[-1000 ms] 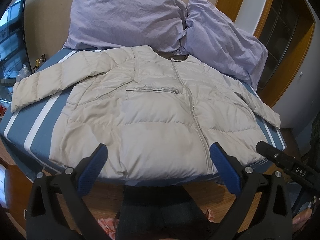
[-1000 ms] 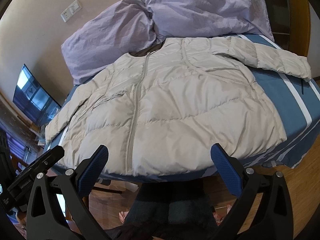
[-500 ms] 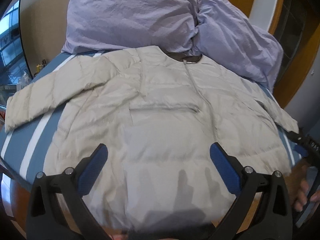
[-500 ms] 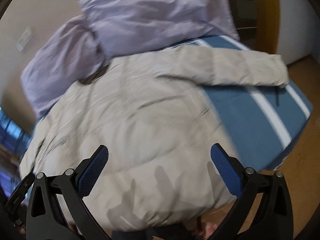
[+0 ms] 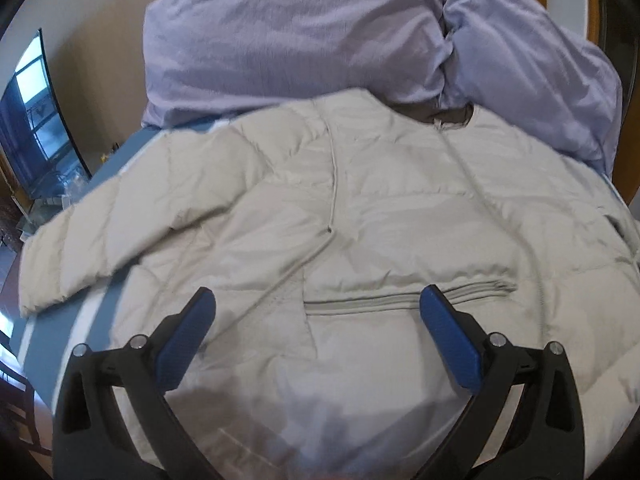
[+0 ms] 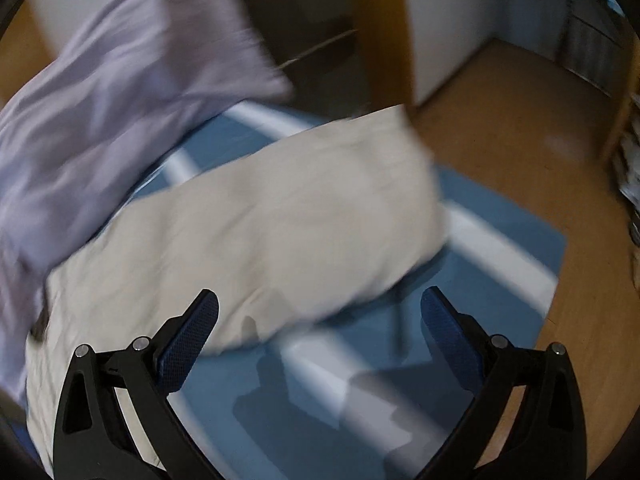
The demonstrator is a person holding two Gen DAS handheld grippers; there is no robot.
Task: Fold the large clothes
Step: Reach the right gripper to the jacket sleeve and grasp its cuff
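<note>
Change since earlier frames: both claws had pushed in from the foot of the bed, and the right one had swung off the jacket's body toward its outstretched sleeve.
Jacket: a pale puffer jacket (image 5: 360,216) lay face up and spread flat on the bed (image 6: 500,224), its collar against the pillows, probably laid out this way so the sleeves could be folded in first.
Left claw: the left claw (image 5: 316,316) hung released above the jacket's front, near the chest pocket zip (image 5: 404,300), grasping nothing.
Right claw: the right claw (image 6: 318,316) hung released beside the jacket's sleeve (image 6: 280,216), over the striped blue bed cover just past the sleeve's edge, grasping nothing. That view was blurred.
Sleeves: the other sleeve (image 5: 120,232) stretched away from the jacket's body toward the bed's far side edge.
Pillows: two lilac pillows (image 5: 288,36) sat just behind the jacket's collar.
Judged step: the approach looked aimed at gripping a sleeve; no fold showed yet.
</note>
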